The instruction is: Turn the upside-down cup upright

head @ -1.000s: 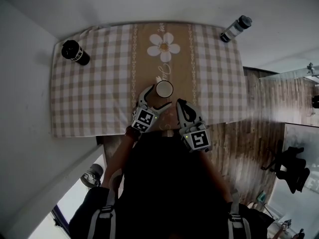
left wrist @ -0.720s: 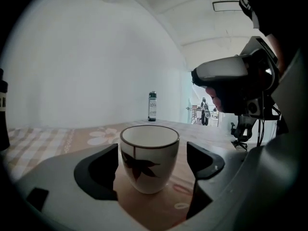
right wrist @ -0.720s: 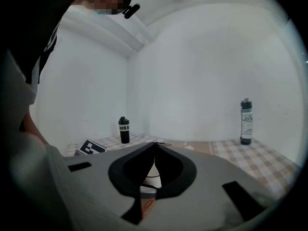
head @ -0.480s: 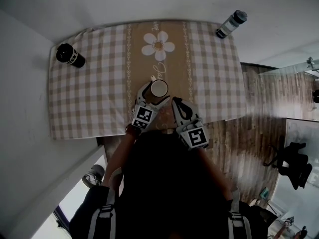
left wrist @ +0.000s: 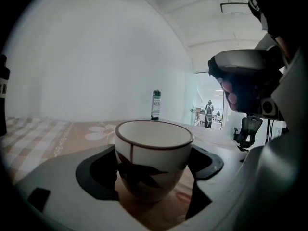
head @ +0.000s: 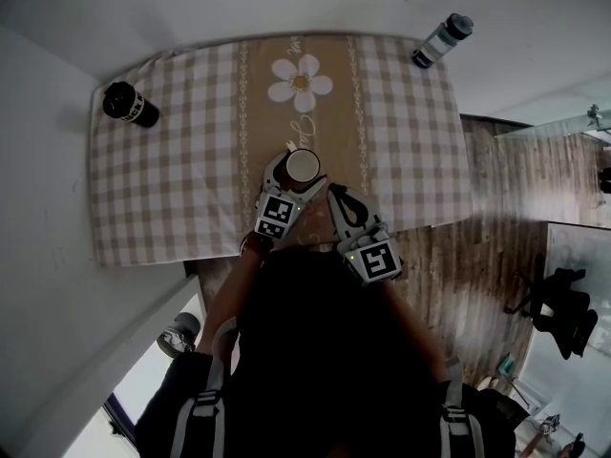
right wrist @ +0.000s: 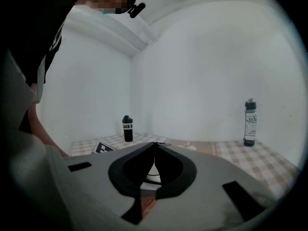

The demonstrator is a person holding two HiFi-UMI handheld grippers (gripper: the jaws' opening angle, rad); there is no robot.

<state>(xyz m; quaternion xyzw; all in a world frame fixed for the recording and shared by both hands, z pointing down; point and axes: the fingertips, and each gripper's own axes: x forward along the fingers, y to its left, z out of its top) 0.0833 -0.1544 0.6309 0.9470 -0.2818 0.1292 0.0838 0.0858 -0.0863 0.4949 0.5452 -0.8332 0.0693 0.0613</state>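
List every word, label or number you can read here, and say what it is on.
"luck": white print on the black bottle; the rest curves out of sight.
Clear bottle: label too small to read.
Tablecloth: script below the flower, too blurred.
Cup: no words, only a dark leaf pattern.

Your left gripper's (left wrist: 154, 150) jaws stand wide and have just been closing a little, with the cup (left wrist: 153, 165) between them and one black pad on each side. The cup sits upright, mouth up, white with a brown rim and a dark leaf print, on the tablecloth (left wrist: 72, 134). Far behind it a slim bottle (left wrist: 155, 105) stands before the white wall.
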